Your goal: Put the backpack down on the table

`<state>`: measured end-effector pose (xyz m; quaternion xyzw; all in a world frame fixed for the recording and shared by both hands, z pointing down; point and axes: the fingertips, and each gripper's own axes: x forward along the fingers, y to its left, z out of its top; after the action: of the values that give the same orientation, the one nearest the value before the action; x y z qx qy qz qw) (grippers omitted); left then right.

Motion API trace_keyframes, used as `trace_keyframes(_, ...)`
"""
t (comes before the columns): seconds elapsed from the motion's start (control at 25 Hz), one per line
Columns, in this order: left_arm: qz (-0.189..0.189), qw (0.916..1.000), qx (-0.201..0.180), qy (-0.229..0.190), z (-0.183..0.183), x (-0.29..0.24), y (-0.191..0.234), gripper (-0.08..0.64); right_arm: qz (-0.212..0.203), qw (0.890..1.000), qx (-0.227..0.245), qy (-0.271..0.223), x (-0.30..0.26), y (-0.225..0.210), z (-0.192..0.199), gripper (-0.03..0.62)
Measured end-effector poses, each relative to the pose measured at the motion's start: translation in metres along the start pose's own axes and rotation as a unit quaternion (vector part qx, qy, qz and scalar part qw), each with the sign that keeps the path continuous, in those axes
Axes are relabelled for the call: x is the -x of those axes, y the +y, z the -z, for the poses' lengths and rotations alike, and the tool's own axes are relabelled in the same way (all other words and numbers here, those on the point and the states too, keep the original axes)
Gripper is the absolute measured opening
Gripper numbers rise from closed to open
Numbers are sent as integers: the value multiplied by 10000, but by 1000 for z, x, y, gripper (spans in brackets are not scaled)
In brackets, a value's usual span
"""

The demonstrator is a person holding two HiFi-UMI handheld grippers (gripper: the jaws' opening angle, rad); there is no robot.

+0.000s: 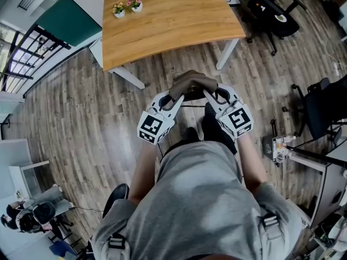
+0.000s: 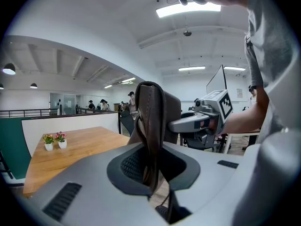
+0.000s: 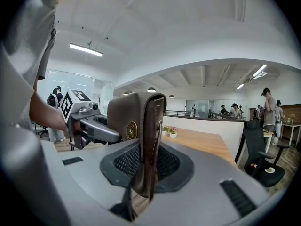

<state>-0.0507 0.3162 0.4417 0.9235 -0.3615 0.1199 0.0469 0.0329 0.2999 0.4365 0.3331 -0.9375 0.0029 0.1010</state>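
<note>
A brown leather backpack hangs in front of the person's body, above the wood floor and short of the wooden table. My left gripper is shut on one brown strap at the bag's top. My right gripper is shut on the other strap, beside a gold emblem on the bag. The two grippers face each other across the bag's top. Each shows in the other's view: the right gripper and the left gripper. The bag's lower part is hidden behind the grippers.
Two small flower pots stand at the table's far left. Black office chairs stand at the right, and another chair is beside a desk with cables. A cart is at the lower left. People stand far back.
</note>
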Motion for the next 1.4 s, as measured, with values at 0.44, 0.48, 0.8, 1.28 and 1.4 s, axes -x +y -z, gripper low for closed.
trace_keyframes(0.44, -60, 10000, 18, 15, 0, -4, 16, 63, -1, 9999, -157, 19, -16, -8, 0, 74)
trace_keyframes(0.48, -71, 10000, 14, 16, -1, -5, 19, 63, -1, 9999, -169, 12, -18, -10, 0, 74)
trace_keyframes(0.8, -121, 9999, 44, 30, -1, -11, 32, 63, -69, 9996, -265, 39, -32, -18, 1, 74)
trace_keyframes(1.28, -187, 9998, 106, 19, -4, -22, 51, 63, -143, 9995, -284, 17, -50, -34, -2, 77)
trace_keyframes(1.4, -205, 9997, 103, 54, -5, -26, 56, 63, -184, 9994, -305, 37, -54, -39, 0, 77)
